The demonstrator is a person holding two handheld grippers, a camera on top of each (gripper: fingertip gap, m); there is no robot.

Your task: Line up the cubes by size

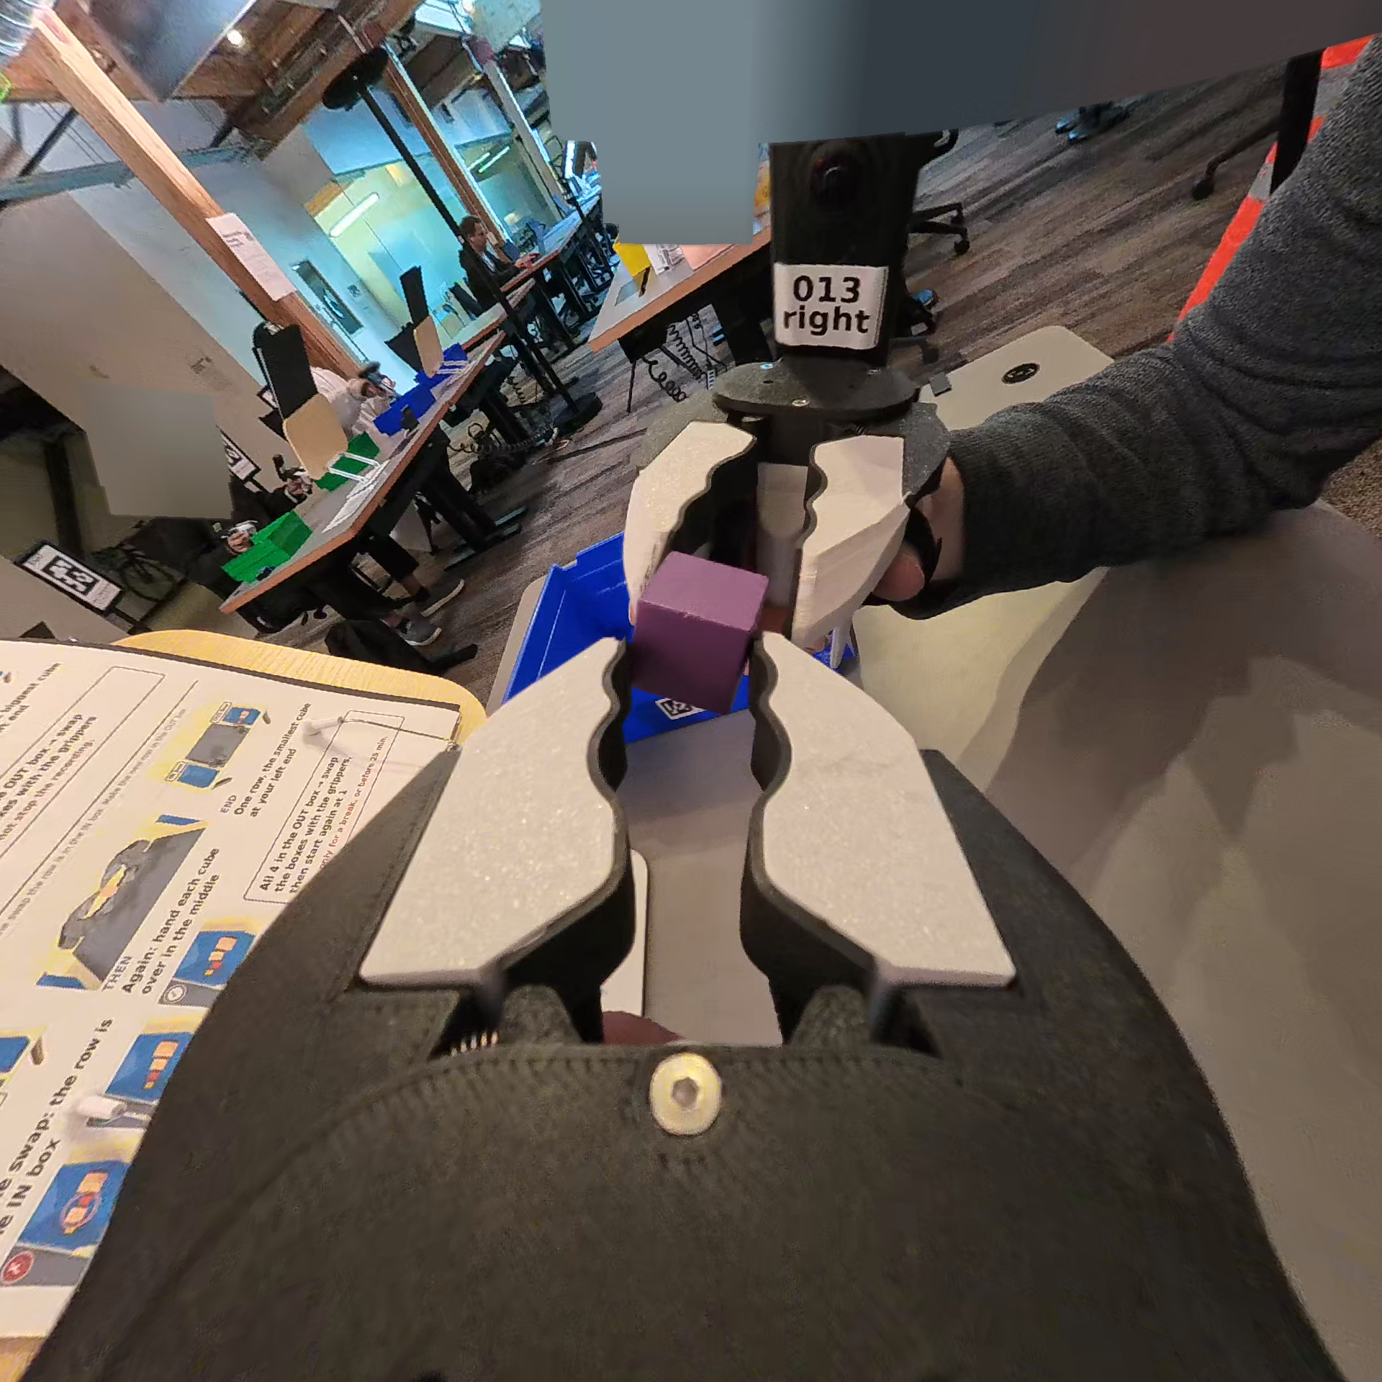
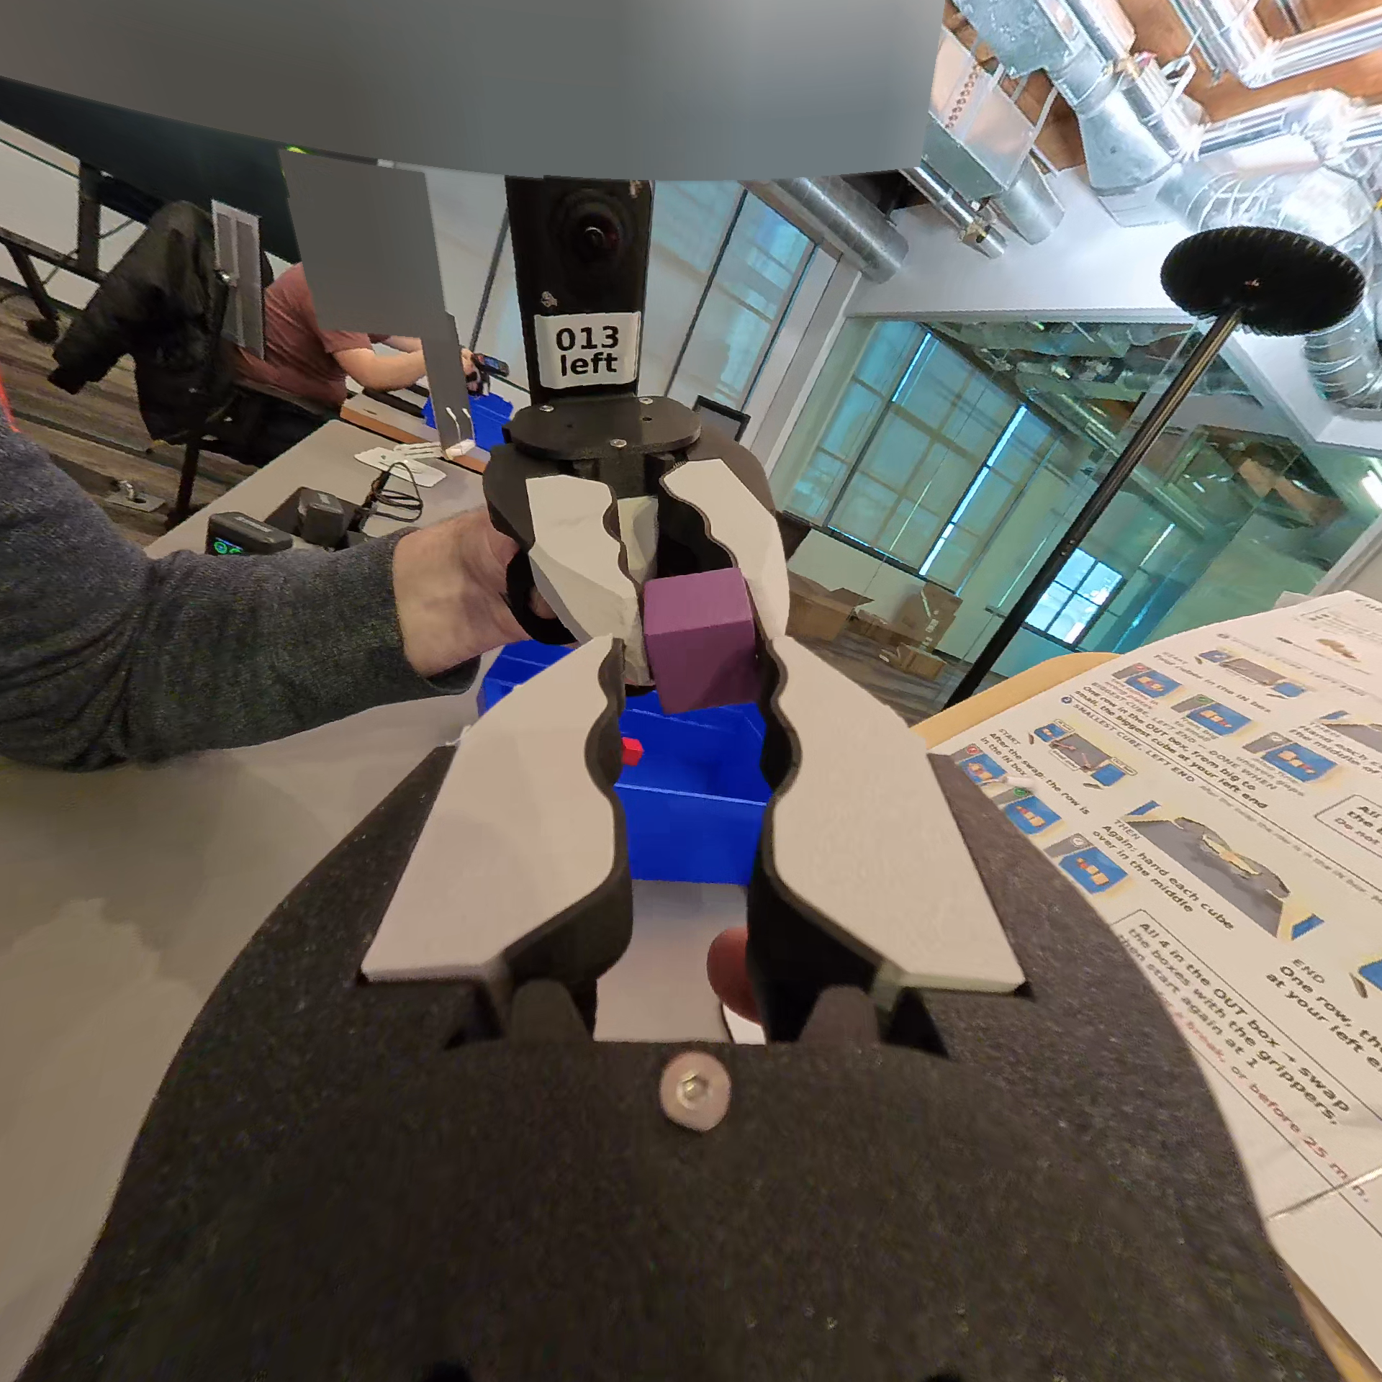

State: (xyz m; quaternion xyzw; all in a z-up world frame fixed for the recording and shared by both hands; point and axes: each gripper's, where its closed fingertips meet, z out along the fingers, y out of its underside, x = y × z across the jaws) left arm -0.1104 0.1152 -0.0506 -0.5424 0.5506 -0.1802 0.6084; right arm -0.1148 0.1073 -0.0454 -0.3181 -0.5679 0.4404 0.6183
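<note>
A purple cube [image 1: 695, 628] hangs in the air above a blue bin [image 1: 576, 621]. My left gripper [image 1: 692, 650] is shut on it, with both pads against its sides. The right wrist view shows the same cube [image 2: 699, 643] held between the left gripper's white fingers [image 2: 591, 568]. My right gripper [image 2: 695, 650] faces the left one, and the cube stands between its fingertips. A gap shows between its left pad and the cube, so it is open. A small red cube [image 2: 632, 750] lies in the blue bin [image 2: 688, 822].
A printed instruction sheet [image 1: 149, 822] lies on a wooden board at the table's side, and it also shows in the right wrist view [image 2: 1196, 822]. The grey table [image 1: 1122, 748] runs under both grippers. A person's sleeves and hands hold the grippers. Desks and people are behind. My two grippers' fingertips are within a few centimetres of each other.
</note>
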